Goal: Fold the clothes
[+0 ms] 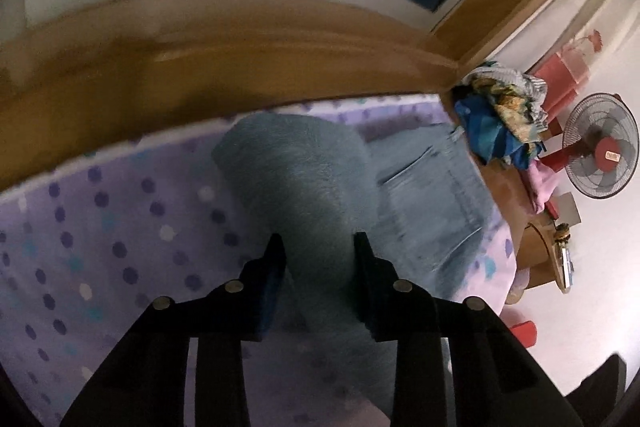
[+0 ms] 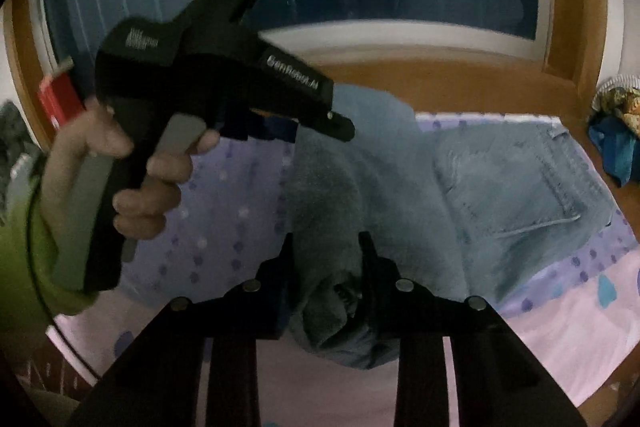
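Left gripper (image 1: 318, 247): clamped on a raised fold of the jeans (image 1: 432, 195).
Right gripper (image 2: 326, 247): pinching a bunched denim edge.
Jeans: spread toward two o'clock on the dotted bedsheet (image 1: 100, 227).
Hand (image 2: 120, 163): at nine o'clock.
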Tool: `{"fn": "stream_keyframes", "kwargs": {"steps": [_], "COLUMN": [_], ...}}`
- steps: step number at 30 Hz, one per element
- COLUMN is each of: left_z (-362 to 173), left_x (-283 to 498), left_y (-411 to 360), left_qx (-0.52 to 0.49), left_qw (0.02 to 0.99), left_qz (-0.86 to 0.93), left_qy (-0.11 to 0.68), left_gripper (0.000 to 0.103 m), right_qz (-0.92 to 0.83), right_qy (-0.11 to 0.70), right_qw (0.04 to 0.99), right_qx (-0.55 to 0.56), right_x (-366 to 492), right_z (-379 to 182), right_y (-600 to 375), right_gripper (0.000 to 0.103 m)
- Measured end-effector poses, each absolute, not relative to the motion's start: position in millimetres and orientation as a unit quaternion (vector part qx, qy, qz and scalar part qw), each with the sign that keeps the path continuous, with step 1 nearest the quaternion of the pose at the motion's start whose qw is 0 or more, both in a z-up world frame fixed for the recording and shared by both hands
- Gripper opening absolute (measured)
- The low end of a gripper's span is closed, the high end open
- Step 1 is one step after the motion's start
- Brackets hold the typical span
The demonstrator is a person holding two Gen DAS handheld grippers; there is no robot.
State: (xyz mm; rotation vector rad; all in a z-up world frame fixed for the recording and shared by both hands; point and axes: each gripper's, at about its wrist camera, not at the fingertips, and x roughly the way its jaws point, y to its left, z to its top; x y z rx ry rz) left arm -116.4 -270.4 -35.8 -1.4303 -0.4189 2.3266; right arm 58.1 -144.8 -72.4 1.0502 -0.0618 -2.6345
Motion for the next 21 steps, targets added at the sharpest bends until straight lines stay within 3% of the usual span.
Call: {"fn": "stream_keyframes", "kwargs": {"steps": [11,19,21], "left_z": [-1,-40,-54], "left_x": [-142,-175,-181], "left_y": [-158,-67,-53], "left_qx": [-0.49,-0.524,-0.535], "left_qw": [0.207,0.203,0.204], "left_qz": [0.843,0.826,0.818], "left_qy": [-0.077,-0.038,-0.039], "left_gripper": [0.033,0.038,0.038], "right_qz": [-0.898,-0.883,-0.886], "right_qy": [-0.211,-0.246,-0.226], "right_qw": [0.181,0.153,0.13], "right_qx": [0.341,0.37,0.384], "right_x": [19,0,3], "right_z": [-59,-96,-105], "right_y": [-14,63,77], "right_gripper": [0.028,0.028,0.034]}}
